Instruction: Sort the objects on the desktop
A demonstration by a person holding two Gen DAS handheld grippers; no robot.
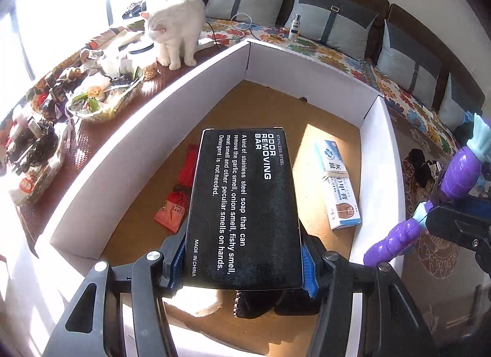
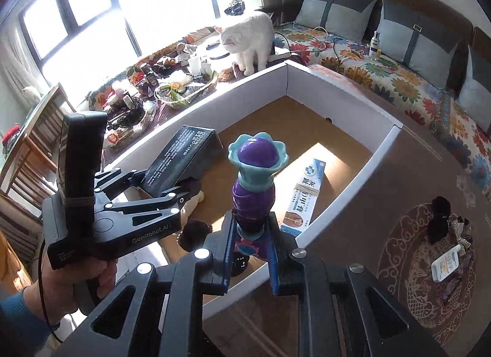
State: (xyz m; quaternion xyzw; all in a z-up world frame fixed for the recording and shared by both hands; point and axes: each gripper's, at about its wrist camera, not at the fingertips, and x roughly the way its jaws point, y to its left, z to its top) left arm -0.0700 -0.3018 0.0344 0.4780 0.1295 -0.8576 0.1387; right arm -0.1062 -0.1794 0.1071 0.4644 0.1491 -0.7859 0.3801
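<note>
Sunlit sofa room; white-walled bin sits directly below both grippers. My left gripper clamps the black soap box, long axis pointing away, over the floor. My right gripper pinches the purple toy upright at the near wall, closer to the rim.

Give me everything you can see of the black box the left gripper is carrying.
The flat rectangular black cardboard box has white print reading "Stainless Steel Odor Removing Bar" and "Made in China". It looks closed and undamaged. The left gripper clamps its near end between the blue-padded jaws, and nothing else touches it. From the right wrist view it tilts upward, far end raised. It hangs over the white-walled cardboard tray, above the brown floor, with the small red pouch to one side.
</note>
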